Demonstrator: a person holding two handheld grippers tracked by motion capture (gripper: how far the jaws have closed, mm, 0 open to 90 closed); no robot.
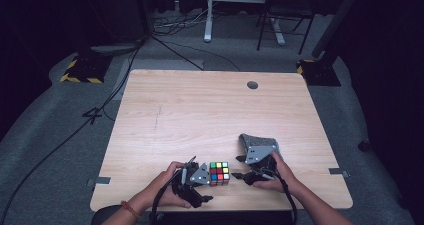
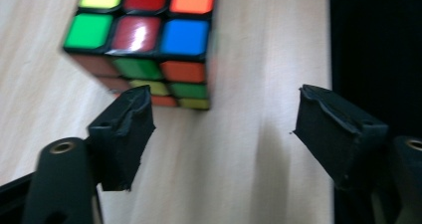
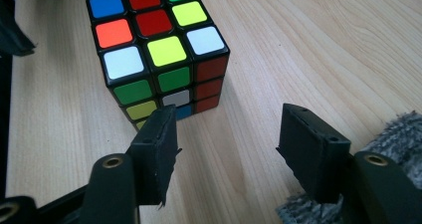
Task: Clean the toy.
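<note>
A scrambled colour cube (image 1: pixel 219 173) stands on the wooden table (image 1: pixel 200 110) near its front edge, between my two grippers. My left gripper (image 1: pixel 205 185) lies just left of the cube. In the left gripper view its jaws (image 2: pixel 224 99) are open with bare wood between them, and the cube (image 2: pixel 149 40) sits ahead and to the left. My right gripper (image 1: pixel 238 167) is just right of the cube, pointing at it. Its jaws (image 3: pixel 229 114) are open and hold nothing; the cube (image 3: pixel 159 50) stands a little beyond the left fingertip.
A grey fuzzy cloth (image 1: pixel 255 140) lies behind the right gripper and shows beside its right jaw (image 3: pixel 398 129). A round cable hole (image 1: pixel 252 85) is at the table's far side. The front edge runs close below both hands.
</note>
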